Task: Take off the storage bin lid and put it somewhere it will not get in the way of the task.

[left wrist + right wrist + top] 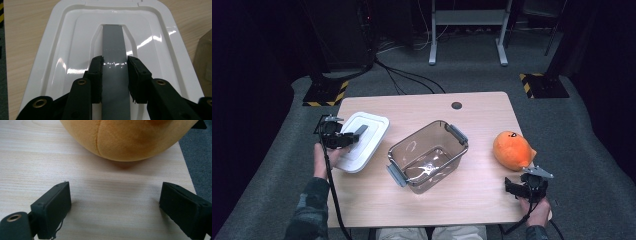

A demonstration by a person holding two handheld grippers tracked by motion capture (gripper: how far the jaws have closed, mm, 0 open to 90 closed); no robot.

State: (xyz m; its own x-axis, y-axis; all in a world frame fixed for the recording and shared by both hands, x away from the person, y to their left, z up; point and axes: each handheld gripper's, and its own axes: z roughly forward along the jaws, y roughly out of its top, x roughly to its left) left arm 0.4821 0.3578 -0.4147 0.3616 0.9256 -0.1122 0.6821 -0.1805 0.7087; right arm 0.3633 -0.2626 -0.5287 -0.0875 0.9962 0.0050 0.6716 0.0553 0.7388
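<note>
Now gripping: left gripper [115, 72] pinching grey handle [113, 40] of white lid [62, 50]; right gripper [115, 205] spread, idle. Next: lifting lid onto clear container [428, 155].

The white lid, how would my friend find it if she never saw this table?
Look at the wooden table, then left of the clear box. The white lid lies flat there, a grey strip down its middle, pinched by the left gripper.
</note>
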